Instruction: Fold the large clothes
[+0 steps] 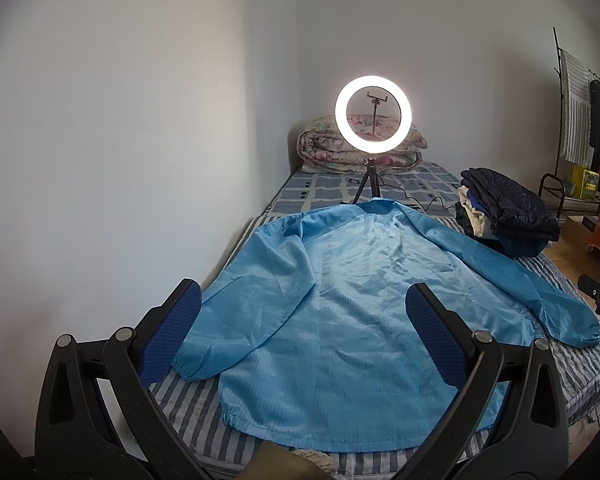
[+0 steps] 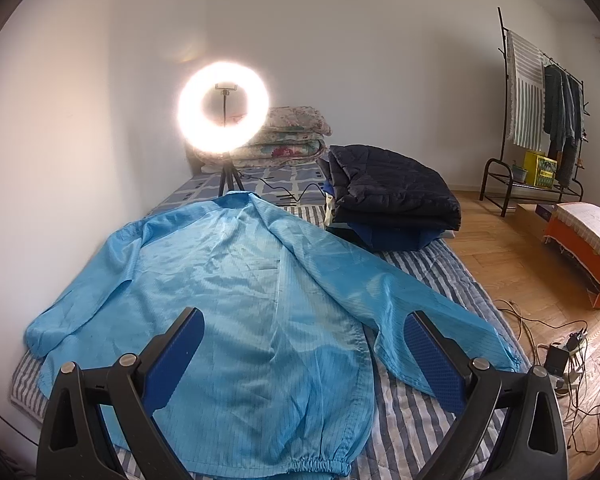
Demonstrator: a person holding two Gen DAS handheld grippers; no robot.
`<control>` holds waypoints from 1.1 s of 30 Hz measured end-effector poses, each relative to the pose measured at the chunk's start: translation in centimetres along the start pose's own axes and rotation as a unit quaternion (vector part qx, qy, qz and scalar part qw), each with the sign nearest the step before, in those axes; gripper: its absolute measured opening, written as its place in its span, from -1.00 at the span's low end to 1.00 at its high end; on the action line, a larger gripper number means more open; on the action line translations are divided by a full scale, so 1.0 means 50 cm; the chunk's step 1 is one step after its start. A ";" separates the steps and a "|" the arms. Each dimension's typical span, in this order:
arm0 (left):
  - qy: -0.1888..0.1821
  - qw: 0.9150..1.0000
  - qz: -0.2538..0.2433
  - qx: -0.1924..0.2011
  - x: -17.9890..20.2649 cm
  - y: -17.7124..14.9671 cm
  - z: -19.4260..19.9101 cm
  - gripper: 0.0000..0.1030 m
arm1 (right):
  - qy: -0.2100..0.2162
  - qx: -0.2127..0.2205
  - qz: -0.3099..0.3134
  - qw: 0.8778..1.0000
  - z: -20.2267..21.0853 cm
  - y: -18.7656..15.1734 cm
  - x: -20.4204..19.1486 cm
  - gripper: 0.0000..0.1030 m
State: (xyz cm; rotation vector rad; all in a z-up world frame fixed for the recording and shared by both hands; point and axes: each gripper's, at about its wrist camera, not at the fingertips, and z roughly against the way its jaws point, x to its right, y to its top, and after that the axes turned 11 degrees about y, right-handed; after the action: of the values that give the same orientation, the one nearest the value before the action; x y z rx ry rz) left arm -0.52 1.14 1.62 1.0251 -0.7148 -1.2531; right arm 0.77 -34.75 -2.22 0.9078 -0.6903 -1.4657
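A large light-blue jacket lies spread flat on the striped bed cover, collar at the far end, both sleeves angled outward. My left gripper hovers open above the jacket's lower half, nearer the left sleeve cuff, with nothing between its blue pads. My right gripper is also open, held above the hem and the right sleeve, holding nothing. The right gripper's body shows at the right edge of the left wrist view.
A lit ring light on a tripod stands beyond the collar. A folded quilt lies at the bed's head, and a pile of dark folded clothes lies at the right. A wall runs along the left; cables lie on the wooden floor.
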 end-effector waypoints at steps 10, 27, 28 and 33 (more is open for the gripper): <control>0.015 1.000 -0.004 -0.003 -0.002 -0.014 0.006 1.00 | 0.020 -0.006 0.010 1.000 -0.014 0.003 -0.032 0.97; 0.054 0.998 0.005 -0.034 -0.067 -0.068 -0.024 1.00 | 0.065 -0.027 0.070 0.995 -0.087 0.021 -0.185 0.96; 0.058 0.998 0.006 -0.038 -0.073 -0.075 -0.028 1.00 | 0.067 -0.028 0.077 0.994 -0.093 0.022 -0.197 0.95; 0.072 0.995 0.014 -0.064 -0.104 -0.121 -0.044 1.00 | 0.098 -0.021 0.121 0.988 -0.116 0.029 -0.259 0.94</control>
State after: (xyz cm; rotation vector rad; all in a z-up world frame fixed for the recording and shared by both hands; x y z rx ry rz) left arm -2.17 6.73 -4.29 0.9857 -0.5295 -1.1728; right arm 6.16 -21.53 -2.22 0.8885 -0.5981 -1.1548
